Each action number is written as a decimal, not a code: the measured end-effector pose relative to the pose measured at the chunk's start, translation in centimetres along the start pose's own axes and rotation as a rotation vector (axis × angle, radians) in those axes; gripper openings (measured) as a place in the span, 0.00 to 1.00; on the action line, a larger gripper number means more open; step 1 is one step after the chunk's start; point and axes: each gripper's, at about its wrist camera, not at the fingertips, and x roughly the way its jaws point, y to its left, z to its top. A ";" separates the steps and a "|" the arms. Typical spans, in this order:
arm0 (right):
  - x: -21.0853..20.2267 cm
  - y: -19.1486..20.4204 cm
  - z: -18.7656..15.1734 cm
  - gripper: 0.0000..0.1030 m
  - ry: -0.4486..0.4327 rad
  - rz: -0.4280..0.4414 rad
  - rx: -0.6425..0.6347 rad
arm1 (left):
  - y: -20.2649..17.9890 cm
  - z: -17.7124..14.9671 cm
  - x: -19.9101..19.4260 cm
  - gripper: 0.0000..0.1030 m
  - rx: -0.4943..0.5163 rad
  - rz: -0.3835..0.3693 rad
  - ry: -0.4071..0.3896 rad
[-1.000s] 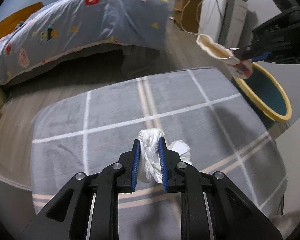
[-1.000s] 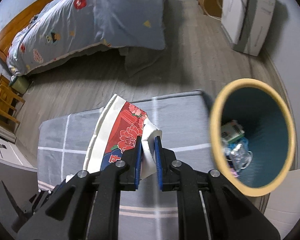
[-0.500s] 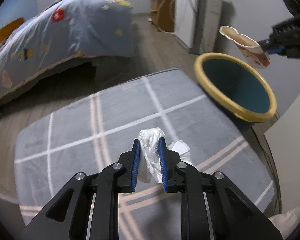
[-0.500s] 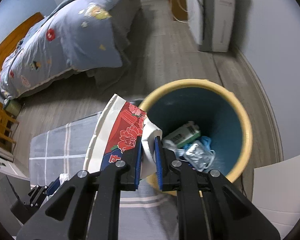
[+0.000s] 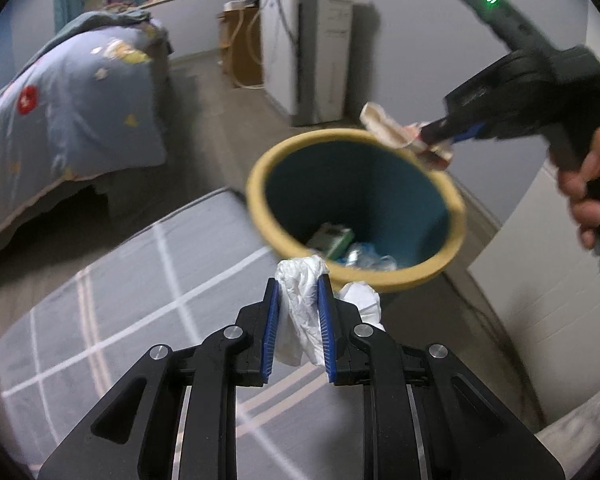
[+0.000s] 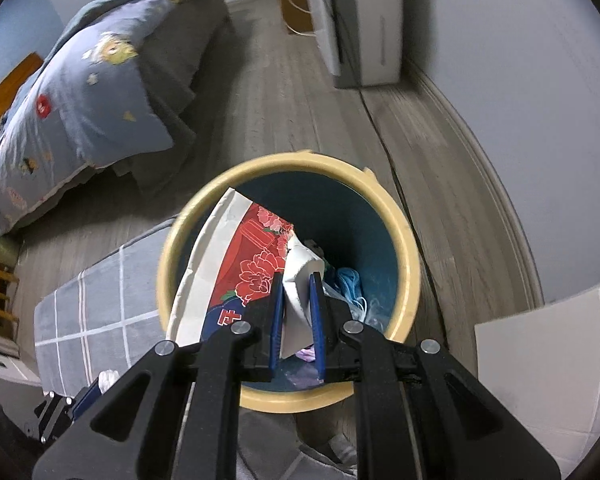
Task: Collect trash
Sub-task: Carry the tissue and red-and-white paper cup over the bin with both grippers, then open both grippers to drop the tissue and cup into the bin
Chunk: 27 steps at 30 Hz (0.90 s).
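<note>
Both grippers have moved from over the rug toward the bin since one second ago; before, the bin was far at the right edge of the left view, now it fills the middle of both views.

The right gripper points steeply down above the bin's mouth, its jaws nearly closed on a crushed paper cup with a red flower print. In the left view a hand holds this gripper by its handle, and the cup hangs over the far rim.

The left gripper points down at the near rim, jaws narrow and pinching a crumpled white tissue, not yet over the opening. Inside the bin lies some trash, perhaps a green can and plastic; it is blurred.
</note>
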 end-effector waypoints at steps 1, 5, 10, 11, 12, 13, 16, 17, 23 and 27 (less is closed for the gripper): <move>0.1 -0.4 -0.1 0.12 0.003 -0.004 0.006 | -0.6 0.3 0.3 0.19 0.008 -0.016 0.005; 1.0 -1.8 -0.3 0.12 0.024 -0.012 0.036 | -1.6 1.5 1.8 0.19 -0.008 -0.071 0.024; 2.3 -3.2 -0.5 0.12 0.050 -0.016 0.079 | -2.5 3.9 4.1 0.20 0.006 -0.104 0.044; 2.5 -3.4 -0.5 0.12 0.052 -0.014 0.092 | -2.9 4.5 4.8 0.20 0.031 -0.094 0.046; 2.8 -3.5 -0.5 0.12 0.054 -0.011 0.104 | -3.1 5.1 5.3 0.20 0.048 -0.090 0.050; 3.0 -3.7 -0.5 0.12 0.056 -0.009 0.112 | -3.3 5.6 6.0 0.20 0.060 -0.085 0.057; 3.9 -4.0 -0.3 0.12 0.063 -0.003 0.131 | -3.2 6.6 7.5 0.20 0.079 -0.070 0.068; 4.2 -4.0 -0.3 0.12 0.063 -0.002 0.135 | -3.2 7.0 8.0 0.23 0.089 -0.061 0.068; 4.9 -4.4 0.2 0.16 0.015 0.026 0.180 | -1.4 8.4 9.0 0.58 0.056 -0.017 0.023; 5.0 -4.4 0.5 0.50 -0.010 -0.002 0.174 | -0.5 8.1 9.3 0.67 0.043 -0.005 0.017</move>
